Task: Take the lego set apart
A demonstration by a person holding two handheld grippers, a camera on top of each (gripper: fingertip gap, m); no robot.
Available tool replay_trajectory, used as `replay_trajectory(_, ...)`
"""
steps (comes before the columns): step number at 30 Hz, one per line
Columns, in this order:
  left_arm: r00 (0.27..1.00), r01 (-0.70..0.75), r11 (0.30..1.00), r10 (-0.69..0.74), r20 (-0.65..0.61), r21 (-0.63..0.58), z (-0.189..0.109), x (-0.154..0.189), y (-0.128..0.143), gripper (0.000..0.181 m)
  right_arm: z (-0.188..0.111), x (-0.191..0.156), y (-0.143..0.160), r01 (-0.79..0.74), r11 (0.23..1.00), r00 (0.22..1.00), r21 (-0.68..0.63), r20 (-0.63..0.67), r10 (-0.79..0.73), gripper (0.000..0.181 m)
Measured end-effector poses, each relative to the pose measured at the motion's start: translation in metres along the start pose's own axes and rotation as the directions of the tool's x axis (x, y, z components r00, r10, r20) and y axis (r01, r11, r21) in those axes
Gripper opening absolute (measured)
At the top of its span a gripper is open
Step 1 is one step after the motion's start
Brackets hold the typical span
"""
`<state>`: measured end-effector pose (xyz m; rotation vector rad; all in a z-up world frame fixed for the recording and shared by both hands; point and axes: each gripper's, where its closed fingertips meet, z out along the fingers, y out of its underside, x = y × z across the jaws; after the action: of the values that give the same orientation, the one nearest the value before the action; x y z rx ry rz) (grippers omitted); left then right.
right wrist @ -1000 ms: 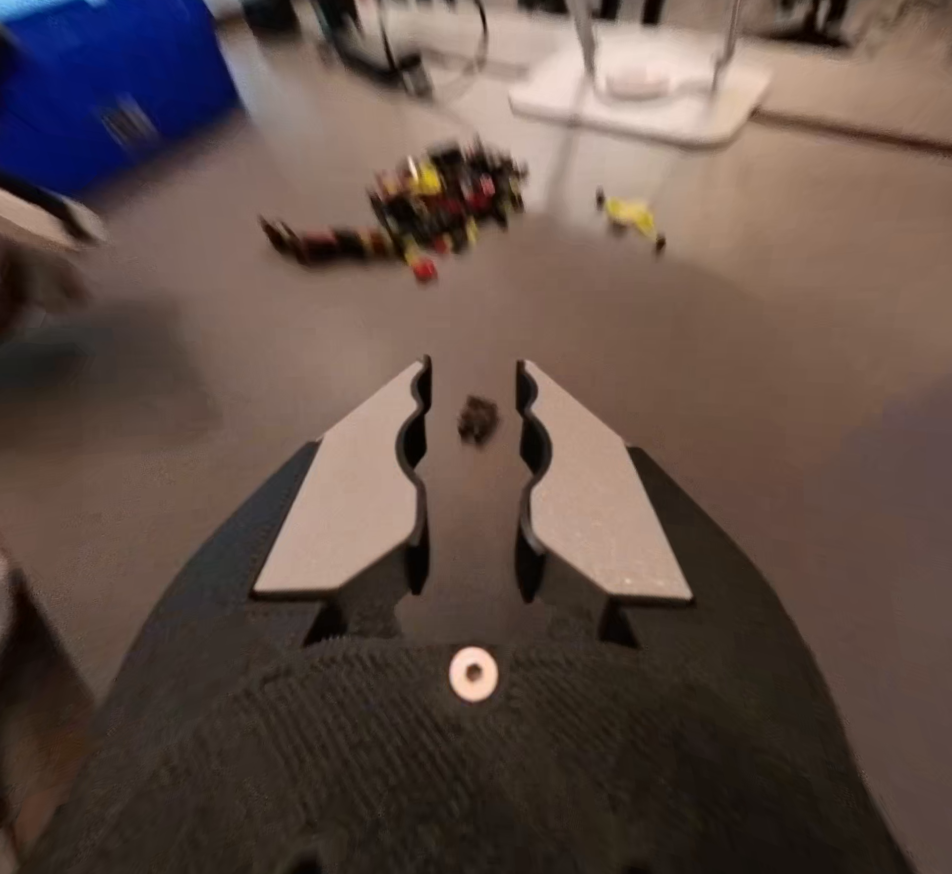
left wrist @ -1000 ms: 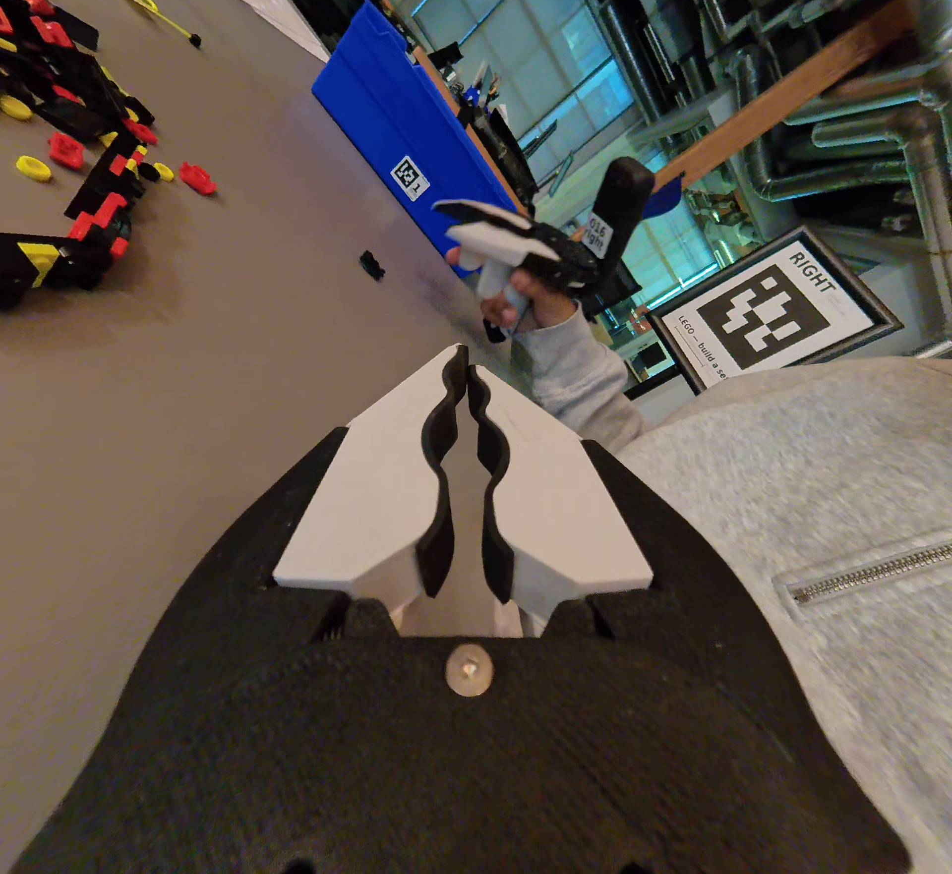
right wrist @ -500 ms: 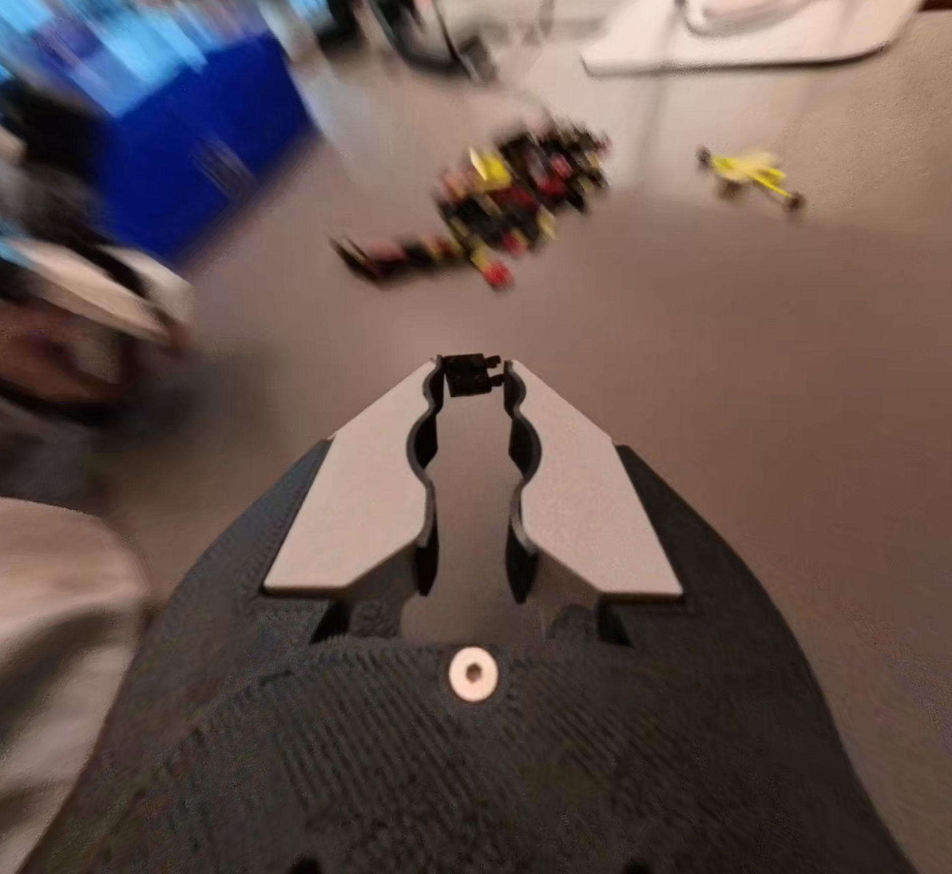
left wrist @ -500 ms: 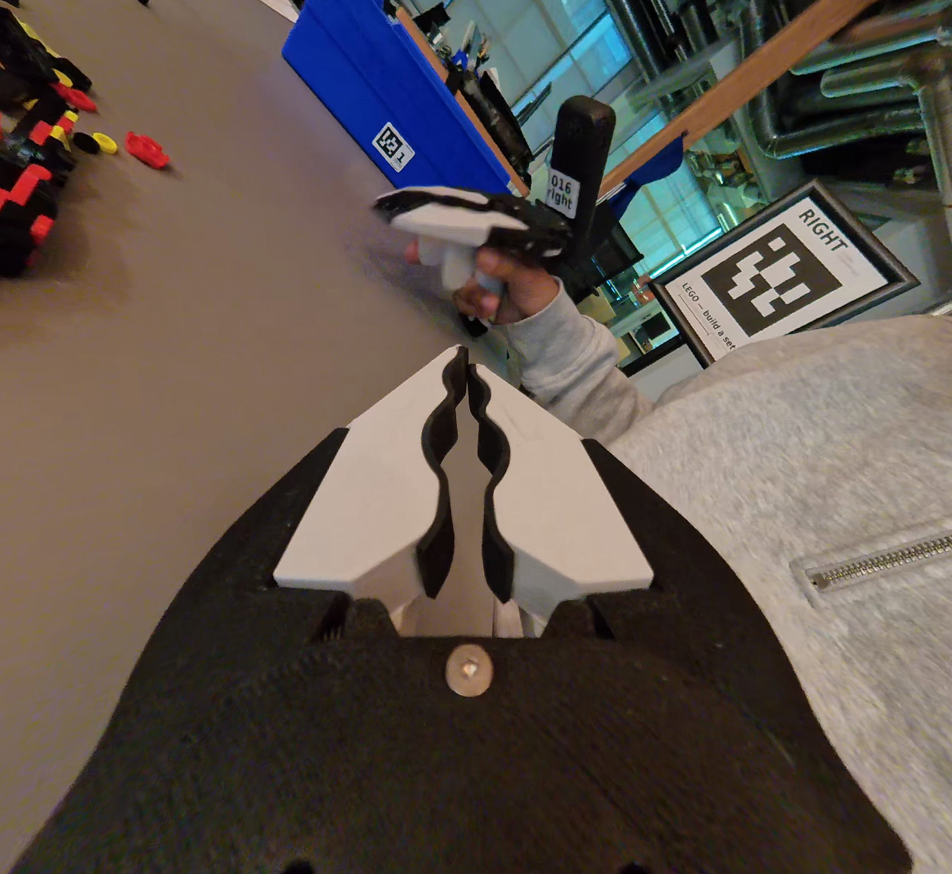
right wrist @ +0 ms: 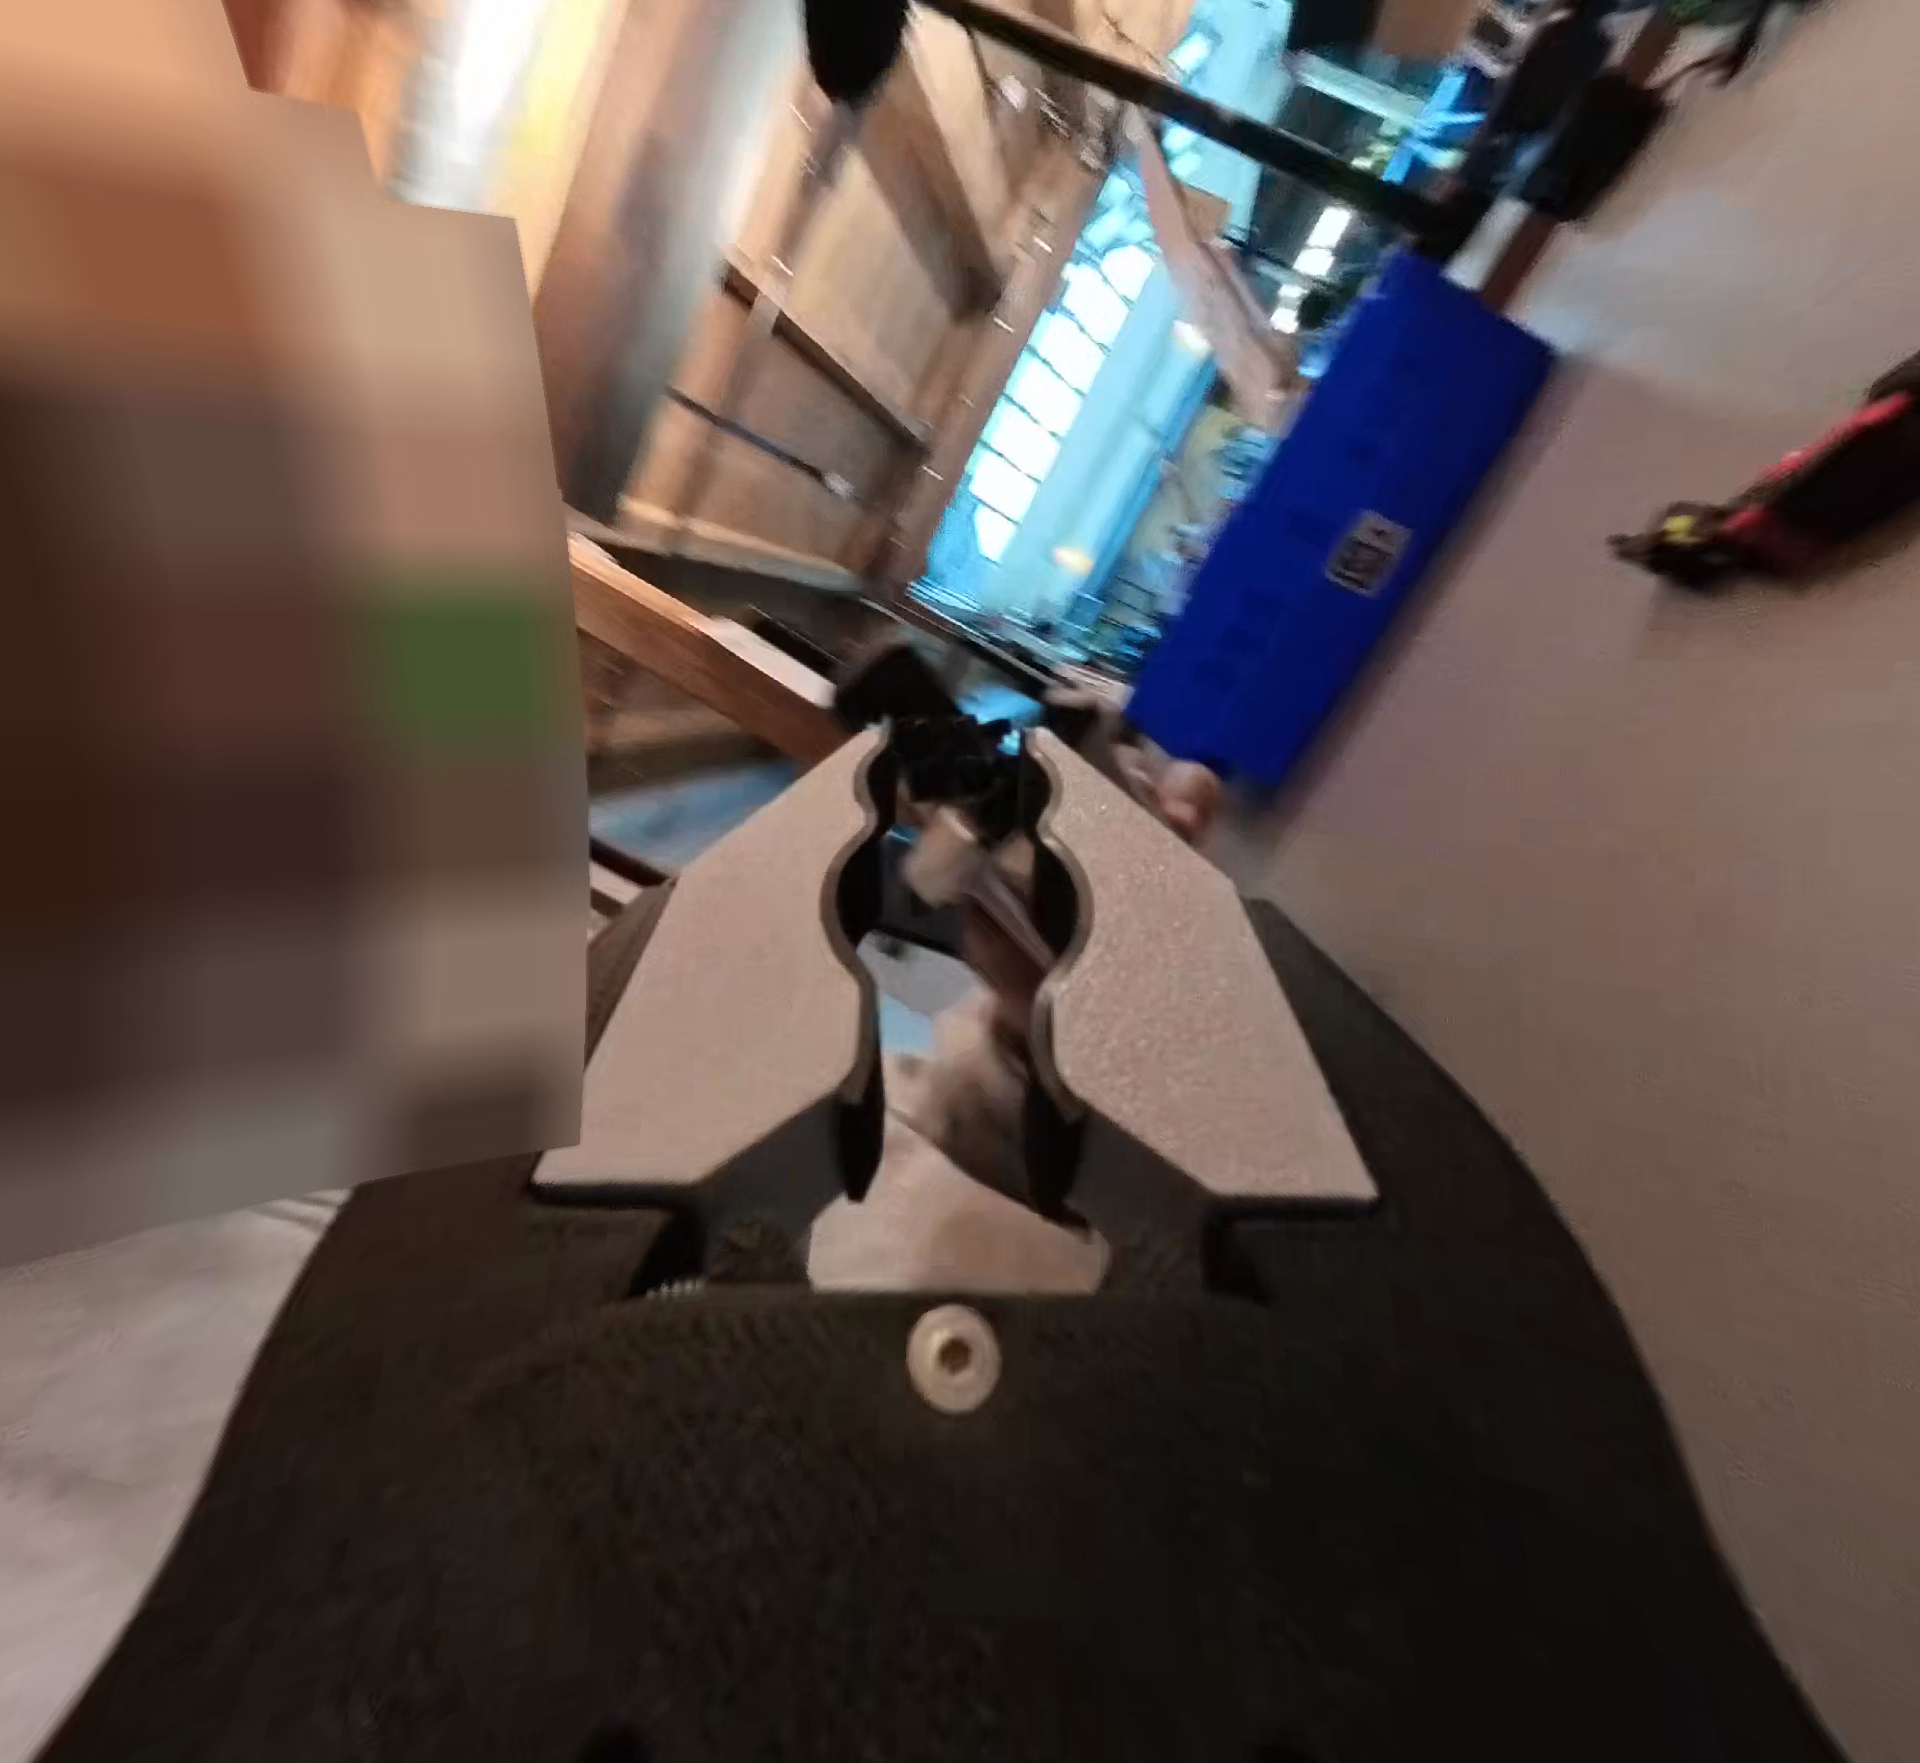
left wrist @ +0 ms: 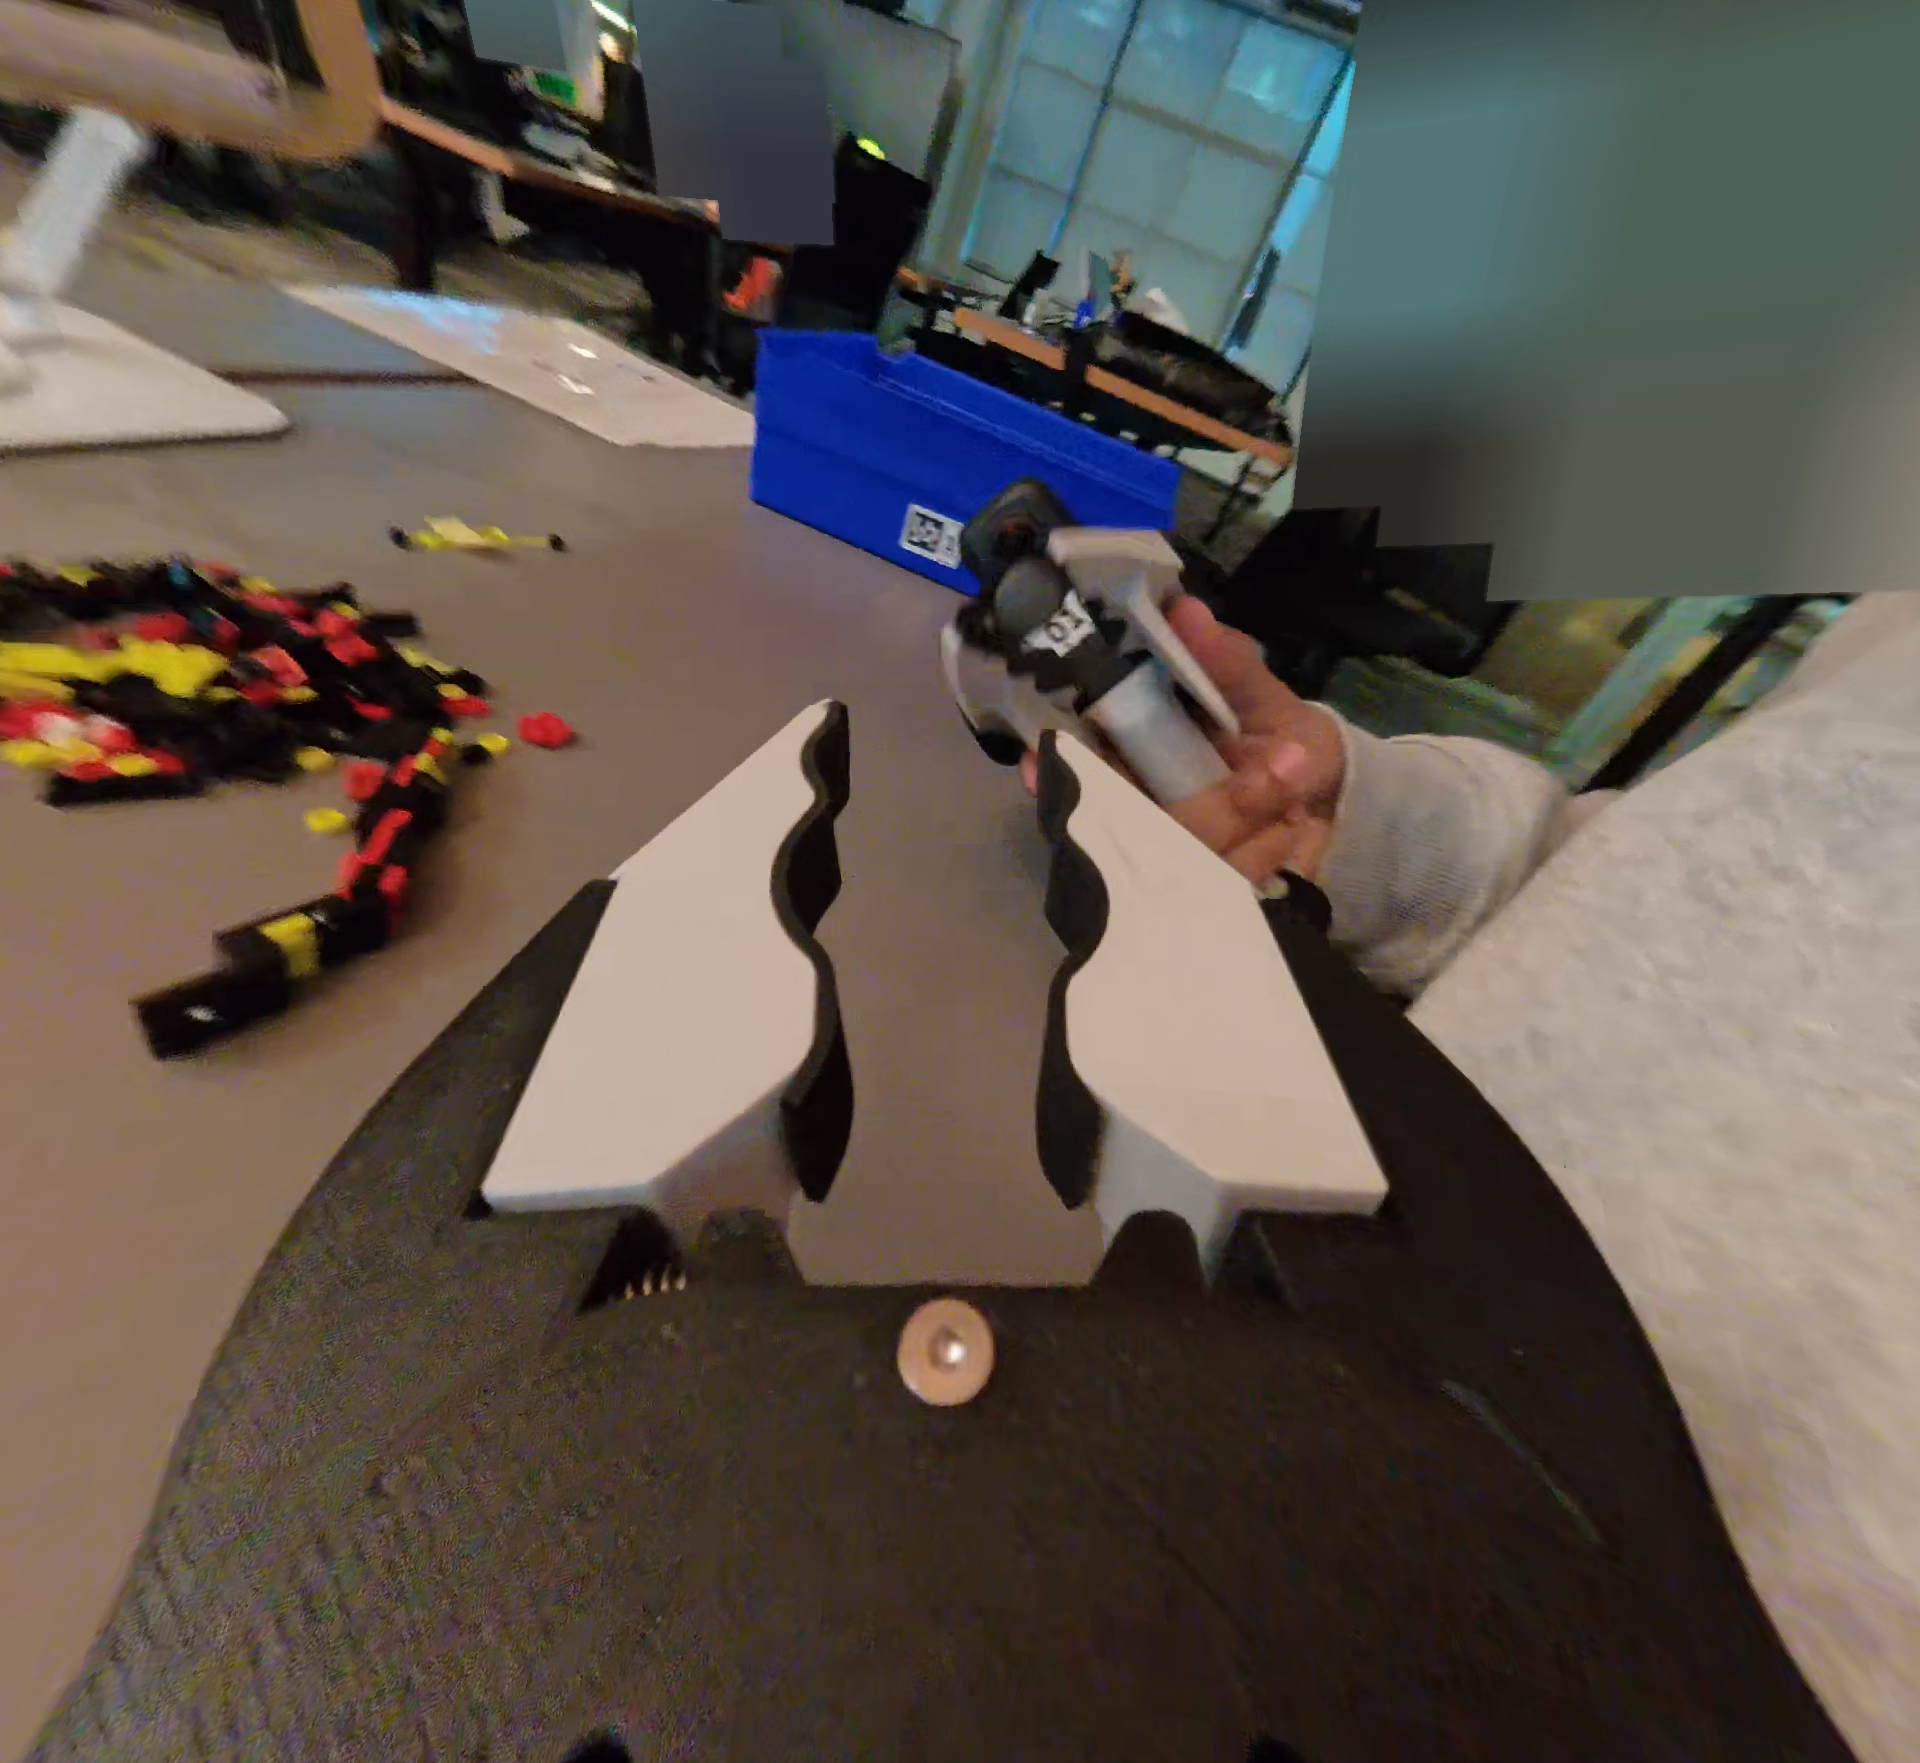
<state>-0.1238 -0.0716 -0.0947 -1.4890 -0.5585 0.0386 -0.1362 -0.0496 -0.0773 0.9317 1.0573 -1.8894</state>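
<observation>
An open workshop or lab: tall gridded windows [left wrist: 1143, 155] at upper right, desks crowded with equipment [left wrist: 1122, 342] mid-frame, a blue storage bin [left wrist: 935, 456] on the grey counter [left wrist: 665, 633].

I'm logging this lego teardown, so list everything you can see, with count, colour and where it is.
lego pile: one heap, black, red and yellow, table's left
loose yellow piece: one, beyond the pile
blue bin: one, table's far edge
white stand base: one, far left
table: one, grey-brown
small lego part: one, black, pinched at right gripper's tips
left gripper: white fingers, open, empty
right gripper: grey fingers, shut on part
hand: one, grey sleeve, holding right gripper
</observation>
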Motion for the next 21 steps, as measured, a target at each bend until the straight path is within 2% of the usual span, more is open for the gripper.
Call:
replay_trajectory(1, 0.999, -0.031, 1.000, 0.031, 0.010, 0.003, -0.001, 0.001, 0.000, 0.035, 0.004, 0.007, 0.009, 0.094, 0.995, 0.994, -0.043, -0.059, -0.097, 0.020)
replay_trajectory(3, 0.999, 0.032, 0.999, -0.032, -0.035, -0.006, -0.001, 0.005, 0.004, 0.031, 0.007, 0.014, 0.018, 0.339, 0.931, 0.922, -0.135, -0.151, -0.357, 0.020)
replay_trajectory(4, 0.989, 0.120, 0.993, -0.121, -0.081, -0.013, -0.001, 0.007, 0.006, 0.029, 0.008, 0.016, 0.020, 0.471, 0.863, 0.848, -0.183, -0.178, -0.500, 0.020)
replay_trajectory(6, 0.927, 0.312, 0.949, -0.315, -0.201, -0.049, -0.001, 0.012, 0.009, 0.029, 0.006, 0.020, 0.022, 0.678, 0.676, 0.643, -0.288, -0.213, -0.736, 0.021)
replay_trajectory(8, 0.835, 0.452, 0.886, -0.461, -0.299, -0.103, -0.001, 0.017, 0.012, 0.033, 0.007, 0.016, 0.027, 0.785, 0.525, 0.491, -0.329, -0.187, -0.851, 0.021)
replay_trajectory(10, 0.745, 0.553, 0.824, -0.556, -0.367, -0.125, -0.002, 0.020, 0.010, 0.033, 0.007, 0.014, 0.027, 0.832, 0.440, 0.392, -0.338, -0.203, -0.897, 0.021)
replay_trajectory(12, 0.709, 0.592, 0.796, -0.588, -0.389, -0.125, -0.003, 0.020, 0.009, 0.031, 0.008, 0.016, 0.031, 0.851, 0.374, 0.321, -0.369, -0.197, -0.926, 0.021)
replay_trajectory(16, 0.731, 0.573, 0.809, -0.577, -0.365, -0.131, -0.003, 0.017, 0.014, 0.019, 0.010, 0.021, 0.037, 0.872, 0.223, 0.168, -0.436, -0.161, -0.972, 0.021)
replay_trajectory(21, 0.723, 0.584, 0.796, -0.599, -0.345, -0.157, -0.001, 0.014, 0.021, 0.013, 0.008, 0.026, 0.041, 0.871, 0.032, -0.027, -0.490, -0.113, -0.993, 0.021)
